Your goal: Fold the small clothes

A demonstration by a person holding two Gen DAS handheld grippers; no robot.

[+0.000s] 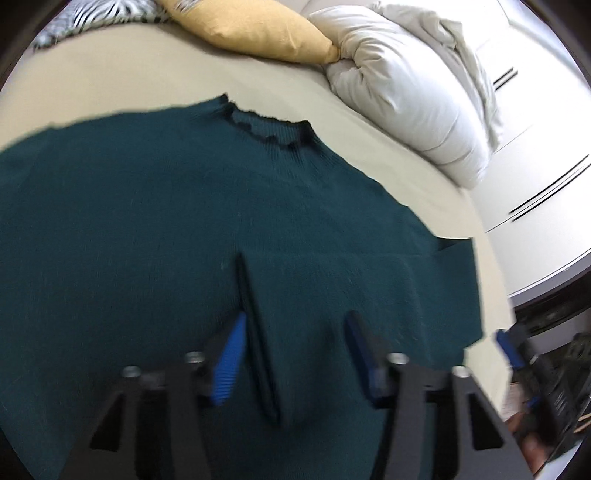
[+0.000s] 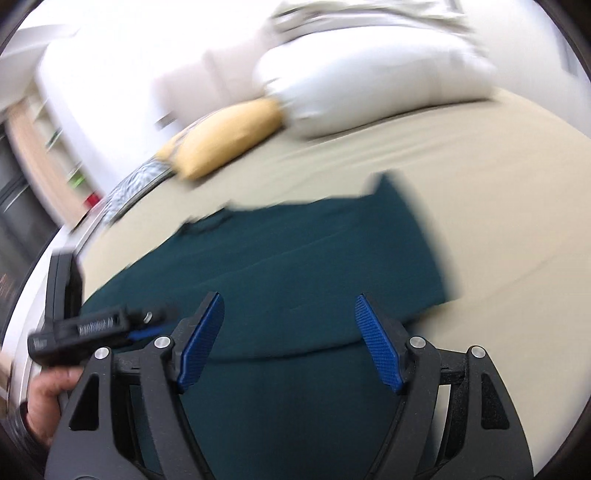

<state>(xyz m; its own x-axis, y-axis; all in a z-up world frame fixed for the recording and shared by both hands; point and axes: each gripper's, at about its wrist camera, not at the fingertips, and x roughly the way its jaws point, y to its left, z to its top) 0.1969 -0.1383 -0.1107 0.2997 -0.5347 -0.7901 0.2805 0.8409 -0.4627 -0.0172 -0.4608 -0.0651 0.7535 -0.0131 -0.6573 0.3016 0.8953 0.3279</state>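
Dark green sweater (image 1: 184,221) spread flat on beige bed sheet (image 1: 110,85), collar (image 1: 269,127) toward 12 o'clock in left wrist view, hem end toward 6, under the tongs. Long axis roughly 12 to 6 in that view; in right wrist view, slanting from about 7 up to 1 o'clock. One sleeve or side panel already lying across the body, its edge a dark crease (image 1: 258,343) running 12 to 6 between the left pads.

Left gripper (image 1: 291,354): jaws partly apart, straddling that crease, blue pads (image 1: 229,365) either side of it. Blurred; cannot tell if pads press the fabric, no clear pinch seen.

Right gripper (image 2: 290,339): jaws wide apart, nothing between pads, hovering over sweater near the hem end. Left gripper body visible at 9 o'clock in right view, with a hand (image 2: 48,402) behind it.

Yellow pillow (image 1: 258,29) and white duvet (image 1: 406,92) at 12 to 2 o'clock, well apart from sweater.

Judgement: left gripper nearer the crease, likely the one to pinch next. Right gripper free, nearer the side edge at 3 o'clock in left view. Fold partway, not finished.
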